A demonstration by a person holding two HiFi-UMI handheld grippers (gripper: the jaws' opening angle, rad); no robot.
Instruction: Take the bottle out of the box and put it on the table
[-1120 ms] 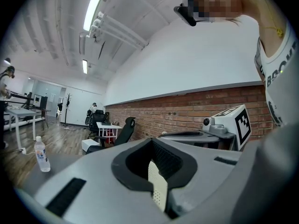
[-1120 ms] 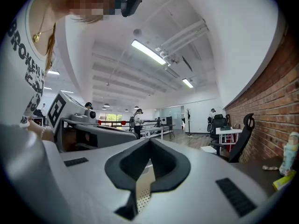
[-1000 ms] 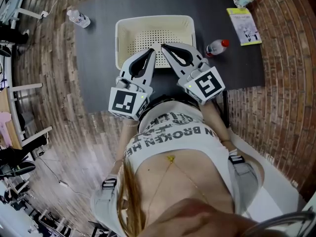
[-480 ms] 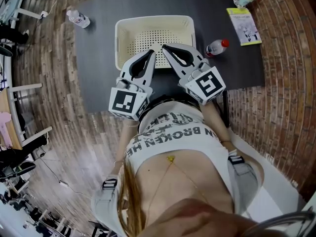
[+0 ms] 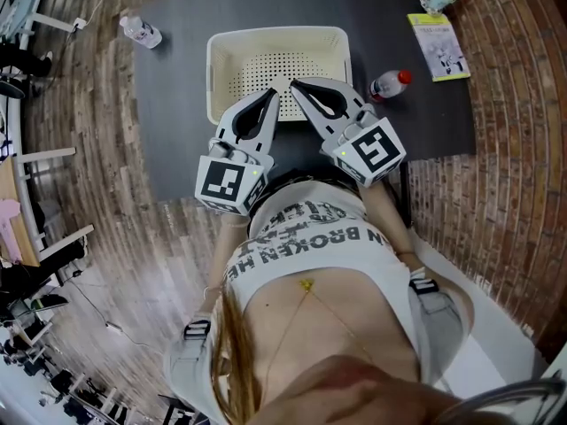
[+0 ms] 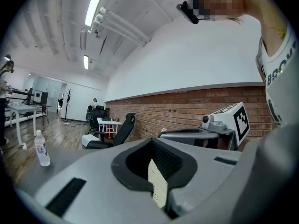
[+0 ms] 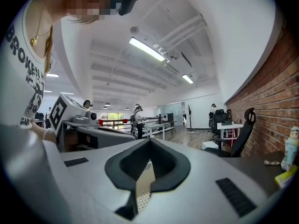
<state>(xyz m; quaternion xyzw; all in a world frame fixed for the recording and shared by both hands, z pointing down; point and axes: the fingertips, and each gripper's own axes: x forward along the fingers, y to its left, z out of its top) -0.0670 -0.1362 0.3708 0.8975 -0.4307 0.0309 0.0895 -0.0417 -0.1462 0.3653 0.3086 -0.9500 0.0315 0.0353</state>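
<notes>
Right claw [image 5: 293,83] over box [image 5: 275,34] edge, bottle [image 5: 388,85] off to right.

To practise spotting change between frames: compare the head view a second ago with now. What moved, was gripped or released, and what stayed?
Nothing visibly changed. The left hand-held gripper and right hand-held gripper stay shut and empty over the near rim of the cream box; the red-capped bottle and clear bottle rest on the table outside it.

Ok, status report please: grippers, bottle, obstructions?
Left gripper, right gripper shut, empty. Cream perforated plastic box shows no bottle; red-capped clear bottle on dark table beside it. Nothing obstructing.
</notes>
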